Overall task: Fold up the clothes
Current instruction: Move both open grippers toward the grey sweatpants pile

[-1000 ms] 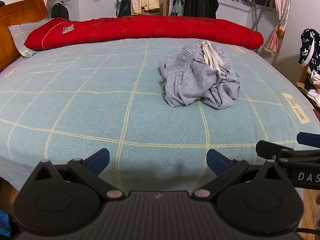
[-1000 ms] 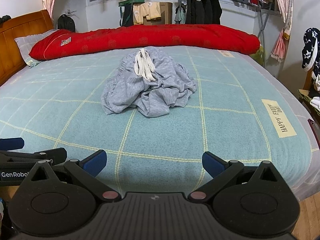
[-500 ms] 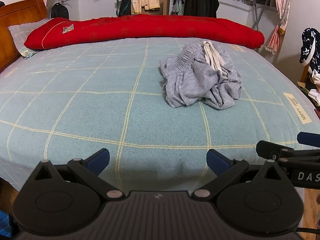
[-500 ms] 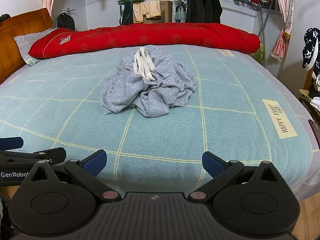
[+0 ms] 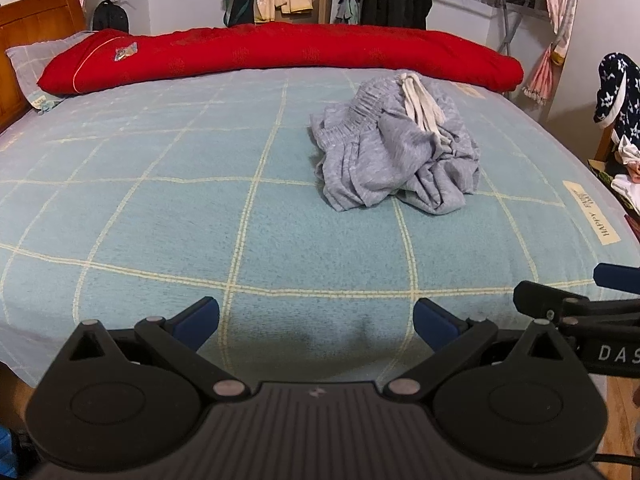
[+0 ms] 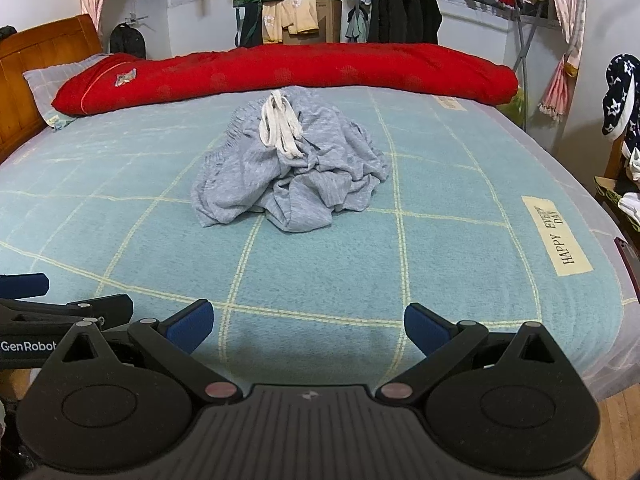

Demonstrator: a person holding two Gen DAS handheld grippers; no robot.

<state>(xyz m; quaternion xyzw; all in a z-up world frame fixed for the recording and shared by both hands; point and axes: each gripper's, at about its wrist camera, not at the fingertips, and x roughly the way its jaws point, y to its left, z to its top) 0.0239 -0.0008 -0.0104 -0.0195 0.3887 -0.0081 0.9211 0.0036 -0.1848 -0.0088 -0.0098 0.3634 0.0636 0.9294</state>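
Moved since earlier frame: both viewpoints slightly nearer the bed, garment marginally larger in view; nothing else displaced.

Nearest: left gripper [image 5: 316,316], jaws wide apart, empty, touching nothing, over near bed edge. Right gripper [image 6: 309,322], likewise spread wide, empty, level beside the left.

Ahead, well apart from both: grey sweatpants [image 6: 288,172], crumpled heap on blue checked blanket [image 6: 440,248], white drawstring [image 6: 280,128] on top; ahead-right of left gripper, ahead-left of right.

Beyond: red quilt [image 6: 300,72].

Progress: none evident. Remaining, by judgement: reach, grasp, spread flat, fold.
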